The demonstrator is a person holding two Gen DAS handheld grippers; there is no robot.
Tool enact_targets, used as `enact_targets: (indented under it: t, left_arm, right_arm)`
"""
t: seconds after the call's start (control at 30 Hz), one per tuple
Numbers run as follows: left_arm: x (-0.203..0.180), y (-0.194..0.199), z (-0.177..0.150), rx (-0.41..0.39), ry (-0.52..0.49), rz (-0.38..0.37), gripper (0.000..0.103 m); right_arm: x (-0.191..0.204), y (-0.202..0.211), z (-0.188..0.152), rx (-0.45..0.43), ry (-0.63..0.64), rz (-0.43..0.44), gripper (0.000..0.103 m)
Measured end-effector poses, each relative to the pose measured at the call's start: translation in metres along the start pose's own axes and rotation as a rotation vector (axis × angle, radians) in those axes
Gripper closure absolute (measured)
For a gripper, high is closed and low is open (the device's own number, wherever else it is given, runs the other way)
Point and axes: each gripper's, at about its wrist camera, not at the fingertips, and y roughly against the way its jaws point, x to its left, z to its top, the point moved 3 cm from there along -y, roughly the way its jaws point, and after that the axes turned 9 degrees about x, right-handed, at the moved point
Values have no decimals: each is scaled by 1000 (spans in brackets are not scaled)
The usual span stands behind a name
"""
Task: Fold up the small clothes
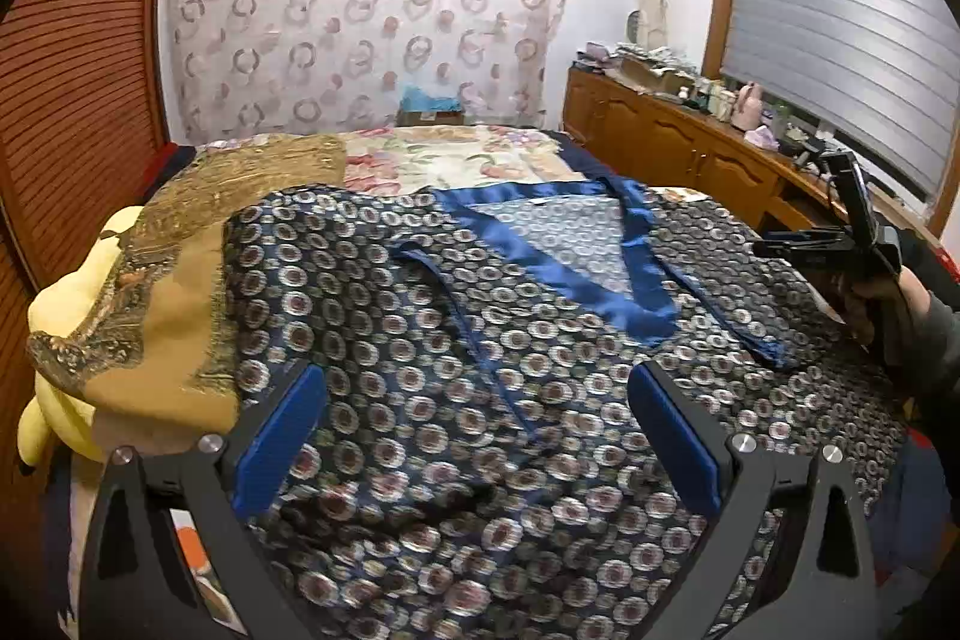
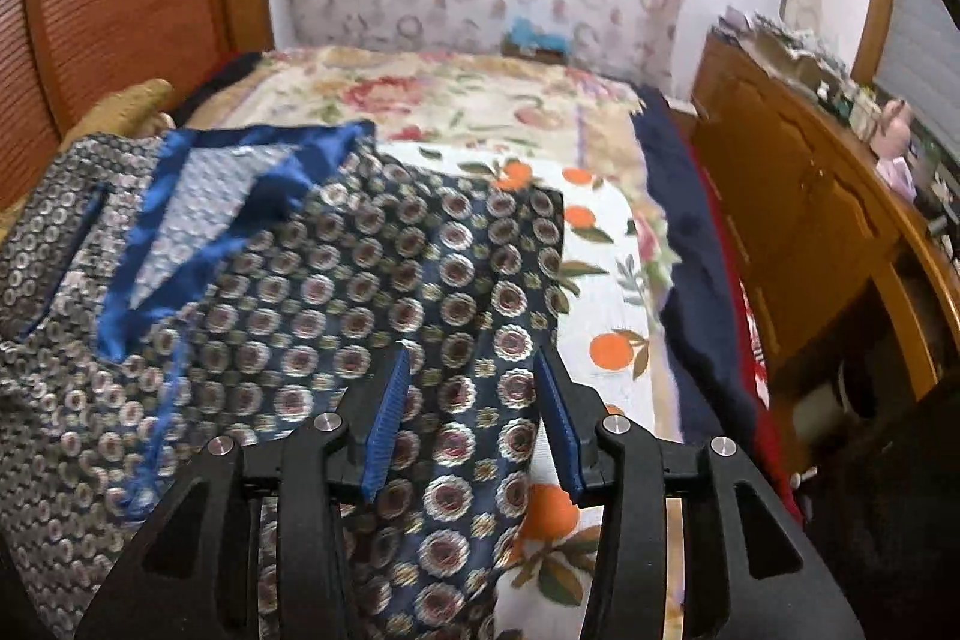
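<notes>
1. Patterned navy robe lies spread on the bed, blue satin collar open and facing up. One panel on the right-hand side appears laid inward; judged early, most folds remain.
2. Left gripper: jaws wide, over the cloth, nothing between the pads.
3. Right gripper: jaws part-open astride the robe's right edge, not pinching it.
4. Room: free bedspread beyond the collar; gold-brown cloth just beside the robe's left edge; wooden cabinet near the bed's right side.
</notes>
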Motion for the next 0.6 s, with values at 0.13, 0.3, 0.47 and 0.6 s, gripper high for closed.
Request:
enact_targets:
  t: [0.13, 0.3, 0.47, 0.6]
  left_arm:
    - [14, -7, 6, 11, 17, 22, 1]
    - [28, -15, 15, 19, 34, 36, 1]
    - [32, -17, 25, 15, 13, 46, 1]
    - [40, -18, 31, 14, 11, 61, 1]
  right_arm:
    - [-5, -9, 6, 13, -4, 7, 60]
    - [-8, -22, 10, 47, 23, 2, 60]
    - [-15, -22, 8, 55, 74, 17, 100]
    - [-36, -11, 12, 31, 41, -9, 101]
